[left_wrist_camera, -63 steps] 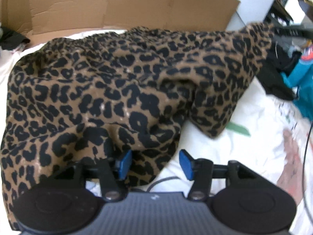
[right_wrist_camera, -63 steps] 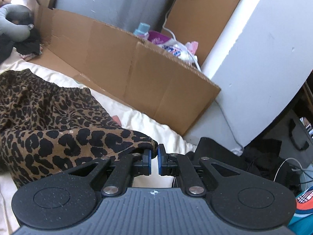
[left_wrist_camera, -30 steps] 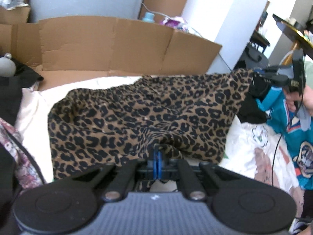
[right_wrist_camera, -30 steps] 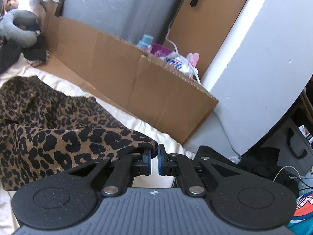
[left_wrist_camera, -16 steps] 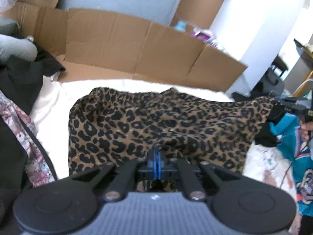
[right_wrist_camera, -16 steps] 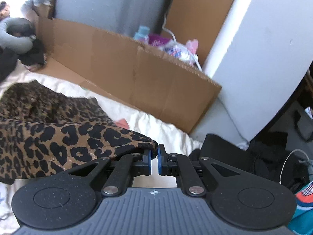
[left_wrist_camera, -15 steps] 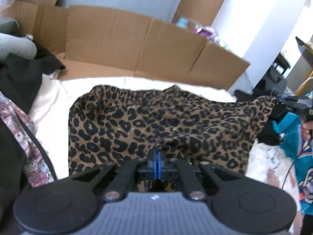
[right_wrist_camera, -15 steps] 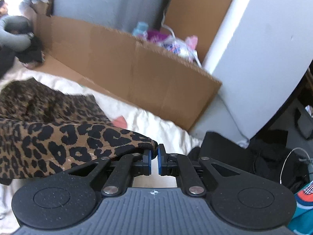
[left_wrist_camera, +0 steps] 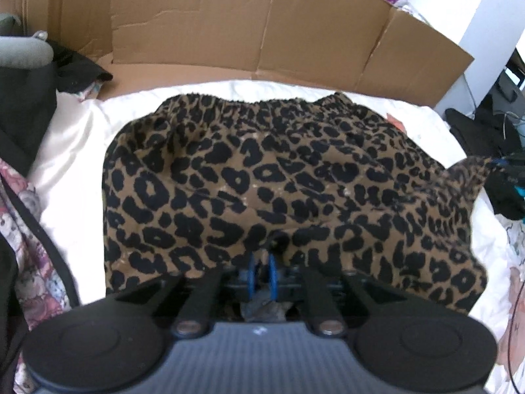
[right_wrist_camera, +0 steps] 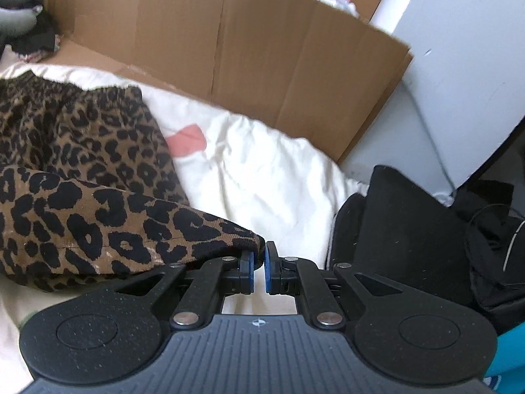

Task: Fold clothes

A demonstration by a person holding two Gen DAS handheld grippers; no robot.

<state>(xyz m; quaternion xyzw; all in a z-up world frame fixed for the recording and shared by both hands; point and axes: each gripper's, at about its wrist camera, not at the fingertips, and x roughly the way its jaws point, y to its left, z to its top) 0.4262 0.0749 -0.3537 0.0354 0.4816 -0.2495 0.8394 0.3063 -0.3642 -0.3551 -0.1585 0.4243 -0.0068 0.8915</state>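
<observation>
A leopard-print garment lies spread on a white sheet, its gathered waistband along the far edge and its near hem raised at two points. Bare sheet shows as a band to the left of the garment and a narrower strip beyond the waistband. A folded cardboard wall closes off the far side. Dark clothes crowd the left edge, and black items sit past the right edge of the sheet.

The left gripper is low at the near hem, pointing toward the far wall, its blue pads nearly together with a fold of the garment pinched between them. In the right wrist view, the right gripper holds the garment's right corner, pads clenched on the cloth's tip, with open white sheet ahead of it, the cardboard beyond, and a black bag just to its right. A pink patch lies on the sheet beside the garment's edge.
</observation>
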